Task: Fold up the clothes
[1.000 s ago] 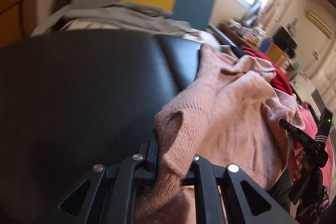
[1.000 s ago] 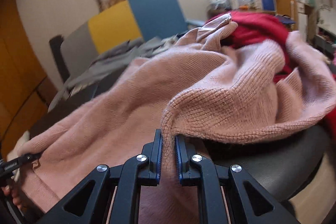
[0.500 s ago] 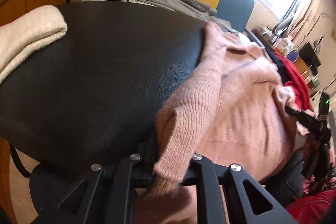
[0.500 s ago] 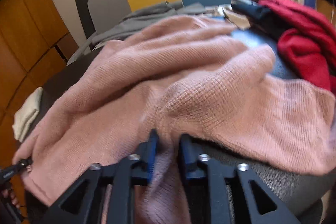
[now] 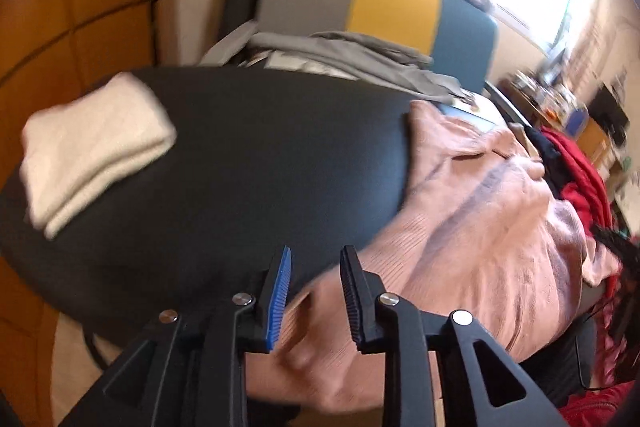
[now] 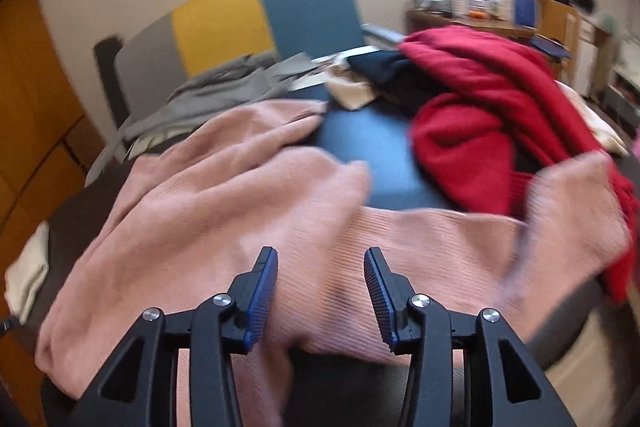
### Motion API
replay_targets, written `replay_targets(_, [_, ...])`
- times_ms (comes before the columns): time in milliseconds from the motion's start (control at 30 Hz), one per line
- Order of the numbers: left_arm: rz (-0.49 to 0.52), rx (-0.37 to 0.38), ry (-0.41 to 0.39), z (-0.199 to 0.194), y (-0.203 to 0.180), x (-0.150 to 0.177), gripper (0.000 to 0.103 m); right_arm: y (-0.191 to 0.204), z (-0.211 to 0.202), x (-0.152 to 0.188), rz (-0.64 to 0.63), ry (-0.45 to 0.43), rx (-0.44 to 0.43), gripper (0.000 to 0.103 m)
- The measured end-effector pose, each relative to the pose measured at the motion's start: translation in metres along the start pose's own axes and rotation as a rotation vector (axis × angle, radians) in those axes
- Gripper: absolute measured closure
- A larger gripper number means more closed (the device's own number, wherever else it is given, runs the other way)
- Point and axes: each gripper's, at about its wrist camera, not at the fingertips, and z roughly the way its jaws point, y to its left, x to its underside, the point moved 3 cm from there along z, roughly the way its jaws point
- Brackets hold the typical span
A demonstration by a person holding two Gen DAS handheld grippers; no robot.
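The left gripper [image 5: 314,291] hangs with its jaws parted and gripping nothing above the near hem of the pink ribbed knit sweater [image 5: 480,227], and the right gripper [image 6: 320,287] hovers the same way, jaws wide and bare, over that sweater [image 6: 240,211], which lies spread flat across the black padded counter [image 5: 248,163]. Left of the sweater a folded cream knit garment [image 5: 92,151] rests on the counter, to the sweater's right a crumpled red knit sweater [image 6: 480,115] is heaped touching one pink sleeve, and beyond the sweater a rumpled grey cloth [image 6: 224,87] lies before a grey, yellow and blue panelled backrest [image 6: 240,23].
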Motion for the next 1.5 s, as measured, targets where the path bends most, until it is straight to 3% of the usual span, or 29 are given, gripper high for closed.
replay_targets(133, [0.228, 0.063, 0.004, 0.042, -0.078, -0.026, 0.069, 0.04, 0.048, -0.006, -0.148, 0.066, -0.013, 0.052])
replay_targets(233, [0.373, 0.098, 0.016, 0.076, -0.139, -0.046, 0.069, 0.044, 0.088, 0.008, -0.171, 0.175, 0.009, 0.051])
replay_targets(433, [0.537, 0.078, 0.031, 0.153, -0.224, -0.094, 0.068, 0.048, 0.086, 0.02, -0.233, 0.065, 0.052, 0.048])
replay_targets(533, [0.648, 0.026, 0.093, 0.199, -0.252, -0.103, 0.068, 0.045, 0.082, 0.024, -0.234, 0.019, 0.037, 0.047])
replay_targets(667, [0.699, -0.018, 0.189, 0.248, -0.261, -0.107, 0.068, 0.047, 0.08, 0.025, -0.243, 0.005, 0.039, 0.046])
replay_targets(700, [0.684, -0.033, 0.199, 0.257, -0.259, -0.11, 0.07, 0.047, 0.082, 0.026, -0.244, 0.001, 0.038, 0.046])
replay_targets(767, [0.579, -0.03, 0.206, 0.263, -0.245, -0.12, 0.093, 0.046, 0.084, 0.026, -0.247, -0.006, 0.034, 0.046])
replay_targets(867, [0.402, 0.024, 0.202, 0.261, -0.218, -0.134, 0.096, 0.047, 0.085, 0.026, -0.253, -0.011, 0.037, 0.046])
replay_targets(933, [0.355, 0.035, 0.168, 0.251, -0.202, -0.141, 0.096, 0.048, 0.085, 0.026, -0.259, -0.014, 0.043, 0.046])
replay_targets(1100, [0.304, -0.004, 0.08, 0.225, -0.153, -0.157, 0.096, 0.049, 0.085, 0.026, -0.268, -0.018, 0.054, 0.046])
replay_targets(1200, [0.252, -0.036, 0.069, 0.216, -0.118, -0.159, 0.096, 0.049, 0.085, 0.026, -0.27, -0.018, 0.056, 0.046])
replay_targets(1500, [-0.042, -0.14, 0.085, 0.187, 0.026, -0.135, 0.096, 0.049, 0.086, 0.025, -0.277, -0.016, 0.062, 0.046])
